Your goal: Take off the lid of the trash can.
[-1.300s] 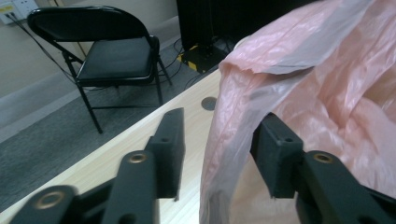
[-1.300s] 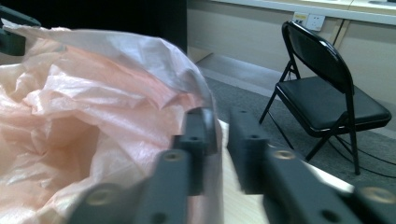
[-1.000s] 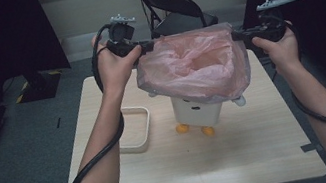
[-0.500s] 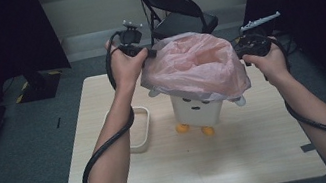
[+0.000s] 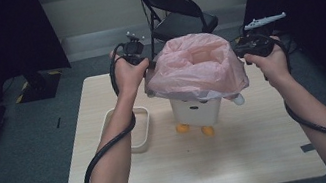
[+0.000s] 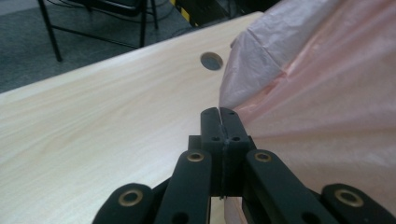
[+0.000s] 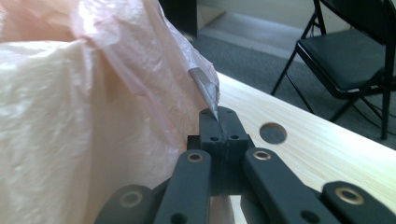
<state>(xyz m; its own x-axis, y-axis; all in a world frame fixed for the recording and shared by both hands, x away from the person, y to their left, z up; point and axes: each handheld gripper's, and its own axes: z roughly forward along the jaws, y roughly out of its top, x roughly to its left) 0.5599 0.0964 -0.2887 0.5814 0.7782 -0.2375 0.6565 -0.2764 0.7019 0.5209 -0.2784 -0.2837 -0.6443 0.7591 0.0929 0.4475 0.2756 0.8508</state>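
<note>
A pink plastic bag (image 5: 197, 67) is draped open over a white bin (image 5: 197, 111) with orange feet, standing mid-table. My left gripper (image 5: 148, 66) holds the bag's left edge, and in the left gripper view its jaws are shut on a pinch of pink film (image 6: 327, 93) at the tips of the left gripper (image 6: 219, 112). My right gripper (image 5: 239, 50) holds the bag's right edge. In the right gripper view, the right gripper (image 7: 217, 114) is shut on a twisted fold of the bag (image 7: 70, 116). The bag hides the bin's top.
A shallow white tray (image 5: 130, 133) lies on the wooden table (image 5: 263, 155) left of the bin, under my left forearm. A black folding chair (image 5: 178, 17) stands behind the table. A round cable hole (image 6: 211, 60) is in the tabletop near the bag.
Both hands have come down with the bag, the left one also moving inward. The bag now sits lower over the bin, its mouth less stretched.
</note>
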